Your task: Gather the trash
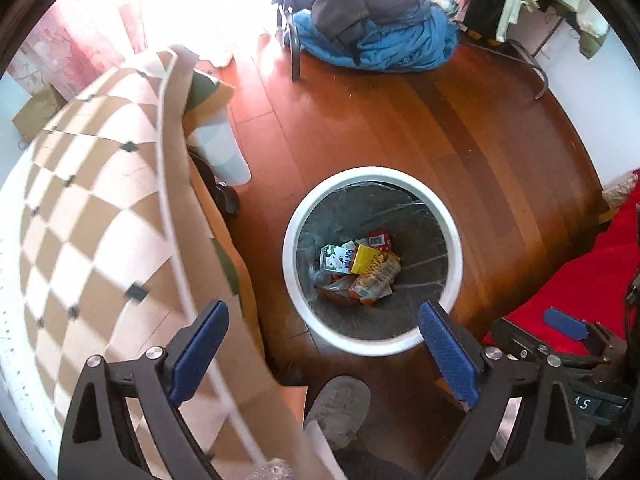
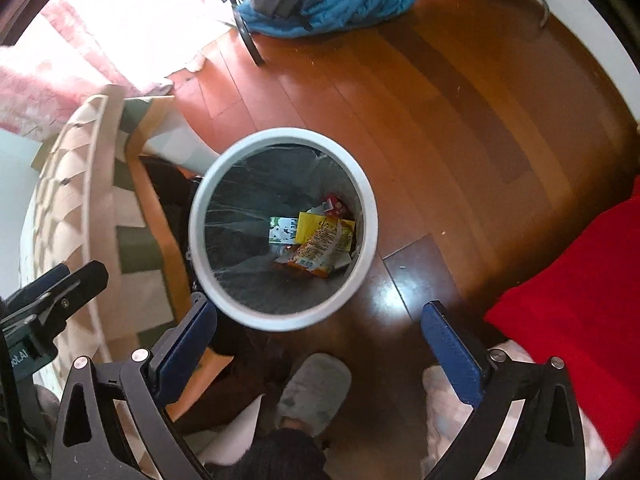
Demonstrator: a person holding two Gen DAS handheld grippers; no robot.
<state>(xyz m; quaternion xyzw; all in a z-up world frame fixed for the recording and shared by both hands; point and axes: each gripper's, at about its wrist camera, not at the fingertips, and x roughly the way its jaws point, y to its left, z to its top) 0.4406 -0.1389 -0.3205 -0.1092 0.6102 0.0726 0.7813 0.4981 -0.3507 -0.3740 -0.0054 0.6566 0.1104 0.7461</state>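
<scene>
A round white-rimmed trash bin (image 1: pixel 290 272) (image 2: pixel 370 216) with a clear liner stands on the wooden floor, seen from above in both views. In its bottom lie several wrappers (image 1: pixel 366 270) (image 2: pixel 316 240): a yellow packet, a white-and-green carton, a red one. My left gripper (image 1: pixel 324 356) hangs open above the bin's near rim with nothing between its blue pads. My right gripper (image 2: pixel 318 348) is also open and empty, just nearer than the bin. The right gripper's tip (image 1: pixel 566 322) shows at the right of the left wrist view.
A table with a checkered cloth (image 1: pixel 92 208) (image 2: pixel 72 184) stands to the left of the bin. A red fabric (image 2: pixel 576 296) lies at right. A person's grey slipper (image 1: pixel 340 404) (image 2: pixel 312 392) is below the bin. A blue bedding pile (image 1: pixel 384 36) lies at the far side.
</scene>
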